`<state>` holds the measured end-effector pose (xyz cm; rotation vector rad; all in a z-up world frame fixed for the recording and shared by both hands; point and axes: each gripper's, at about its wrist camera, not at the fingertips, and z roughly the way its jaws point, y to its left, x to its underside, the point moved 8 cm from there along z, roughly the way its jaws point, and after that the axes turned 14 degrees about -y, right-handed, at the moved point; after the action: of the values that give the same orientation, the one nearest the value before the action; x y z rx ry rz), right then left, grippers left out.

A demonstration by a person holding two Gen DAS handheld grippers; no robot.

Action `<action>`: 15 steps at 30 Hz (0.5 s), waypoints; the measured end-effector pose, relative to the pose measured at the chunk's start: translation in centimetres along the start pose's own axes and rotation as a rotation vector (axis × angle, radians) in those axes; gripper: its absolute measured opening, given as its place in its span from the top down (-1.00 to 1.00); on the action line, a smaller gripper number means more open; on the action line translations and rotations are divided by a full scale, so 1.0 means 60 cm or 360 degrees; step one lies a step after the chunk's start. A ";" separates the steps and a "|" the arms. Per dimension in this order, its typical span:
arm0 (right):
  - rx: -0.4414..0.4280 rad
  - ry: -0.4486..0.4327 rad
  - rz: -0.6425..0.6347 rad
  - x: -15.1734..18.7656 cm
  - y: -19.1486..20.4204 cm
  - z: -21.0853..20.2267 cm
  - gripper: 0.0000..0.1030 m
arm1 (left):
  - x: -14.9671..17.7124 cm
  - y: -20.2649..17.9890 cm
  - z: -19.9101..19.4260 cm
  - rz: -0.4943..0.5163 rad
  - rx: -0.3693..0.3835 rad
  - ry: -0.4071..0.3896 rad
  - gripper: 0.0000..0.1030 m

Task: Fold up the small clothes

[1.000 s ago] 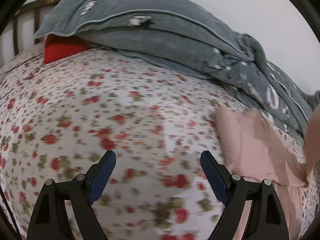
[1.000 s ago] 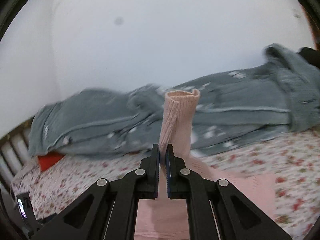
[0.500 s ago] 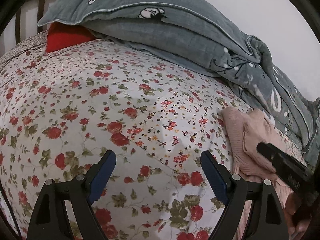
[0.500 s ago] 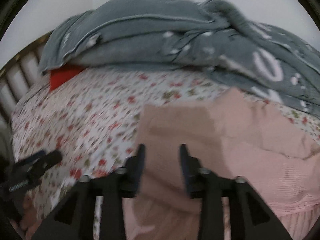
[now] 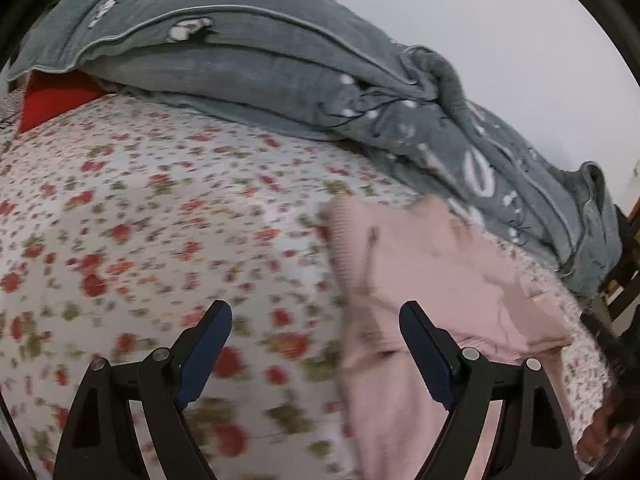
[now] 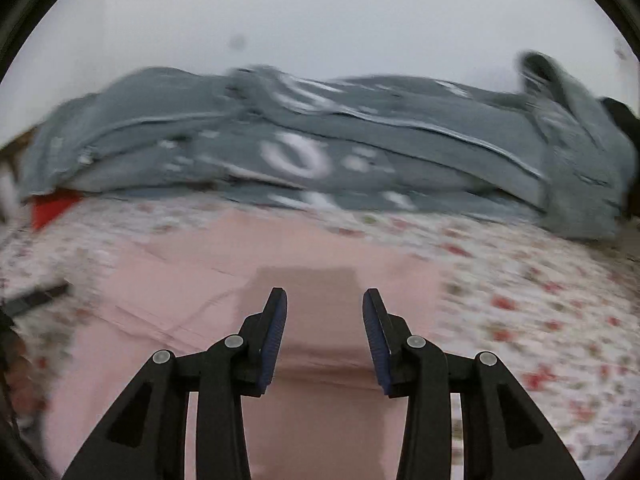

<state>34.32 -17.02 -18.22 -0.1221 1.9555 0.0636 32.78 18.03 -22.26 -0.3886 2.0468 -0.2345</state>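
- right tool (image 6: 324, 336): jaws just spread apart, nothing pinched, looks like it let go so the fold stays put
- left tool (image 5: 316, 348): spread wide, empty
- pink knit garment (image 5: 432, 280): flat on the floral bed (image 5: 160, 220), at 1 o'clock from the left tool
- grey blanket (image 6: 320, 152) bunched at 12

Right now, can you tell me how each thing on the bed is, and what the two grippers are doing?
Pink garment: lying on the bed, partly folded, in no gripper's grip.
Left gripper: wide open, empty, above the sheet by the garment's edge.
Right gripper: open, empty, over the garment.
Grey blanket: bunched along the far side by the wall.
Floral sheet: spread flat.
Red item: tucked partly under the blanket.
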 end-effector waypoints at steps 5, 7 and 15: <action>0.0009 0.0191 0.0065 0.078 -0.077 0.006 0.24 | -0.012 -0.041 0.004 0.0015 0.0019 -0.0059 -0.65; -0.0005 0.0220 0.0048 0.091 -0.077 0.013 0.24 | -0.020 -0.048 0.003 0.0008 0.0017 -0.0101 -0.67; 0.0109 0.0242 0.0091 0.091 -0.100 0.065 0.69 | -0.011 -0.042 0.030 0.0005 0.0003 -0.0049 -0.56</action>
<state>36.56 -22.85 -24.66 -0.0262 2.1105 0.0256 35.08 15.93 -21.77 -0.3854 2.0164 -0.2271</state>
